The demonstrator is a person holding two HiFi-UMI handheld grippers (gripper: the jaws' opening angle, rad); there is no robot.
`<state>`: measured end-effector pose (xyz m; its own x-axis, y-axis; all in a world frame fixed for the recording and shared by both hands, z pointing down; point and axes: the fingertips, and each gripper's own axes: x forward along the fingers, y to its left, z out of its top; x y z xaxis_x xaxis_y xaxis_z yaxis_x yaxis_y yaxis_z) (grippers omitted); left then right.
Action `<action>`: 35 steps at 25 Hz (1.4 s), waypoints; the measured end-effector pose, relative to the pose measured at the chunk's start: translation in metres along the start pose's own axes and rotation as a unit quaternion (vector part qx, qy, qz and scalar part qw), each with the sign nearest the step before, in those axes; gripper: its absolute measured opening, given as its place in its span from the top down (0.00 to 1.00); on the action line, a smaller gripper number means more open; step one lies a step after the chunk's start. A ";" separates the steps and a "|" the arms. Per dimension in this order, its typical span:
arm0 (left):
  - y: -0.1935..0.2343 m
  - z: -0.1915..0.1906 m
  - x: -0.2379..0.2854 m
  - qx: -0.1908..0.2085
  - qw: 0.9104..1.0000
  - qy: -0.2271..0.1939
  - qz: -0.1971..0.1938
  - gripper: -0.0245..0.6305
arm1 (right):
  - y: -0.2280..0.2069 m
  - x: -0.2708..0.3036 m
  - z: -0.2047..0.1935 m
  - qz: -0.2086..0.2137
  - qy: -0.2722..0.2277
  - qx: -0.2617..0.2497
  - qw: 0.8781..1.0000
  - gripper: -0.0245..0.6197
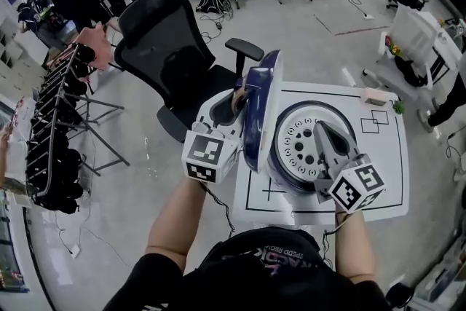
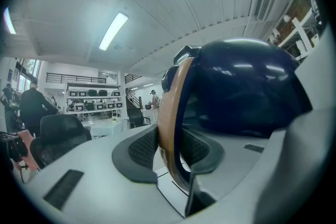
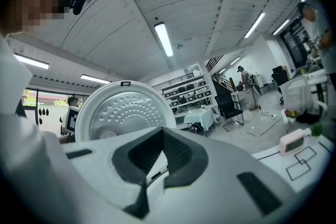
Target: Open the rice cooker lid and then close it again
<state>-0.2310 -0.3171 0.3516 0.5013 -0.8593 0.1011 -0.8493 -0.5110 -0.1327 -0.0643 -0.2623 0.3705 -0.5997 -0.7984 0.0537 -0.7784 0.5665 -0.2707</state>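
Here my left tool [image 2: 167,152] clamps the upright lid's [image 2: 241,86] rim to swing it; my right tool [image 3: 157,157] hangs shut, empty

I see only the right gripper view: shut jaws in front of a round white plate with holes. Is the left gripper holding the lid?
Observer: Yes, the left gripper is closed on the edge of the lid.
Operator: What colour is the lid outside?
Observer: Dark blue.
Operator: What stands behind the lid?
Observer: A black chair, beside the table.
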 end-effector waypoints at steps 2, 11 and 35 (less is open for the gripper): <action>0.000 0.001 0.000 0.006 1.000 -0.004 0.003 0.79 | 0.002 0.001 0.001 0.000 0.001 -0.001 1.000 0.96; 0.006 0.001 -0.010 0.007 1.000 -0.008 0.029 0.69 | 0.009 -0.005 0.000 0.006 0.000 -0.003 1.000 0.96; -0.094 0.028 -0.161 -0.038 0.987 -0.004 0.157 0.58 | 0.046 -0.102 0.016 0.141 0.012 -0.029 0.989 0.96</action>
<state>-0.2270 -0.1317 0.3205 0.2135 -0.9752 0.0584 -0.9725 -0.2178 -0.0826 -0.0357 -0.1586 0.3372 -0.7982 -0.6023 0.0061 -0.5884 0.7776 -0.2215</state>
